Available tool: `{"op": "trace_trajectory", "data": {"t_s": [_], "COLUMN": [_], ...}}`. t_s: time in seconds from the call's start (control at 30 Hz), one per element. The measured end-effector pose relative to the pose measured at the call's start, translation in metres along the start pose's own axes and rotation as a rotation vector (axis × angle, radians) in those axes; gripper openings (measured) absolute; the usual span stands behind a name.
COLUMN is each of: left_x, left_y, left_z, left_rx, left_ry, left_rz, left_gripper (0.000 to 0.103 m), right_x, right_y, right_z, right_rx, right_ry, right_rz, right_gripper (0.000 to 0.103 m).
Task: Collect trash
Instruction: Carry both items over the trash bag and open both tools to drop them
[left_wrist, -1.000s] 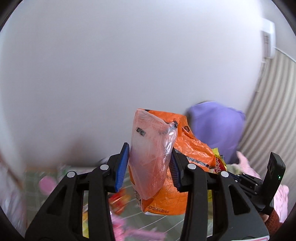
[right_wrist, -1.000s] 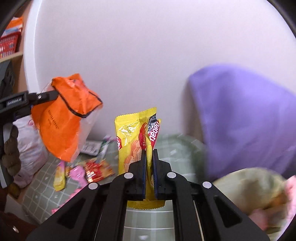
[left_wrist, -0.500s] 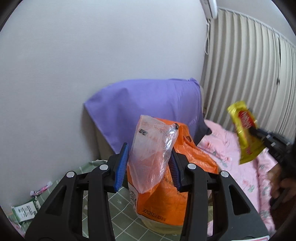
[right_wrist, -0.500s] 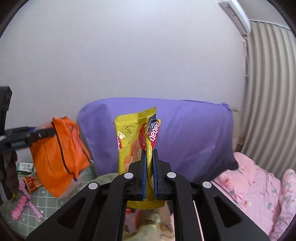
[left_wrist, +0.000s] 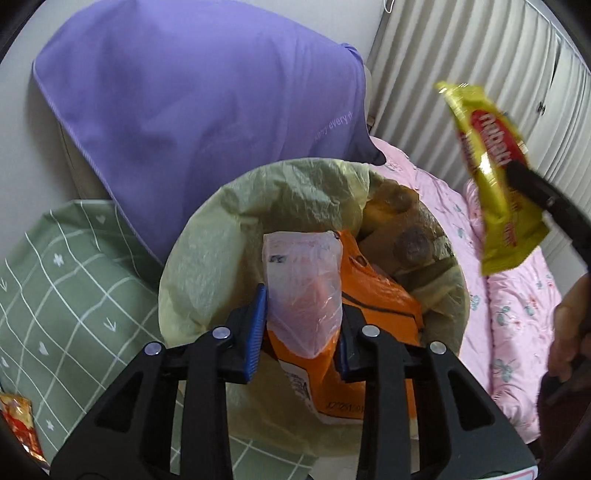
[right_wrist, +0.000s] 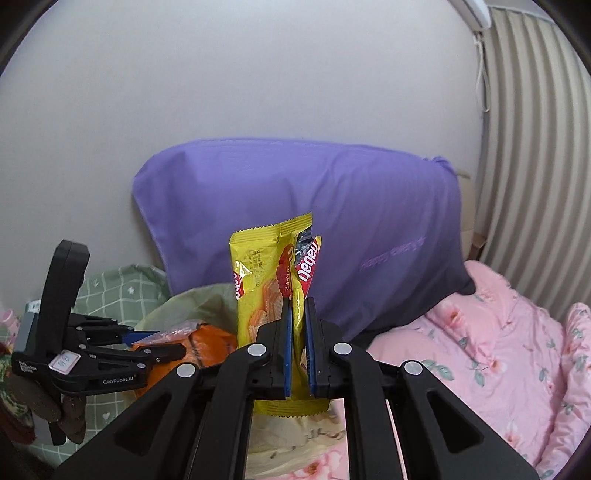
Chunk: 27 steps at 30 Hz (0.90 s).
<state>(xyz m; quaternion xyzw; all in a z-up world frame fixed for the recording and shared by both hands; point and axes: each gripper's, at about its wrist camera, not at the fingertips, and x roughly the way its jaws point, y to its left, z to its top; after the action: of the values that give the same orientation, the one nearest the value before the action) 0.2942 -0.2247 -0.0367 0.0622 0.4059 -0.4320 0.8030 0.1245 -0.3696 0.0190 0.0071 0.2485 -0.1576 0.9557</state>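
Comparing with half a second ago: your left hand-held gripper (left_wrist: 300, 338) has tipped down and now looks into the lined trash bin (left_wrist: 207, 266), the orange bag (left_wrist: 373, 295) clamped between its fingers hanging over the opening. Your right hand-held gripper (right_wrist: 298, 332) stays closed on the yellow wafer wrapper (right_wrist: 266, 280), now beside the bin above the pink bed (right_wrist: 498, 350). Wrapper reads "nabati", "WAFER". Purple pillow (left_wrist: 192, 88) reads "every". Left gripper body reads "GenRobot.AI".
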Motion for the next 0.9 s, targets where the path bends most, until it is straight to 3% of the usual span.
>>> {"op": "trace_trajectory", "data": {"t_s": [0.1,0.3,0.53,0.73,0.8,0.9], "left_x": [-0.006,-0.013,0.000,0.002,0.000,-0.004], "left_y": [0.010,0.025,0.021,0.027,0.032,0.040], "left_z": [0.003,0.002,0.006,0.005,0.007,0.010], "left_rx": [-0.024,-0.048,-0.039,-0.061,-0.085,-0.127], "left_ry": [-0.007,-0.030,0.001,0.002,-0.007,-0.026], "left_rz": [0.003,0.037,0.038,0.021,-0.005,-0.084], "left_gripper": [0.029,0.029,0.029,0.029,0.035,0.054], "right_x": [0.024,0.056,0.071,0.076,0.075,0.072], "right_y": [0.012,0.033,0.048,0.035,0.033,0.033], "right_z": [-0.008,-0.025,-0.038,-0.039,-0.038,-0.038], "right_rx": [0.010,-0.014,-0.092,-0.052,-0.040,-0.030], "right_ry": [0.059,0.144,0.196,0.223,0.222,0.216], "right_rz": [0.068,0.105,0.072,0.042,0.055,0.086], "right_gripper": [0.008,0.008,0.008,0.008,0.008,0.009]}}
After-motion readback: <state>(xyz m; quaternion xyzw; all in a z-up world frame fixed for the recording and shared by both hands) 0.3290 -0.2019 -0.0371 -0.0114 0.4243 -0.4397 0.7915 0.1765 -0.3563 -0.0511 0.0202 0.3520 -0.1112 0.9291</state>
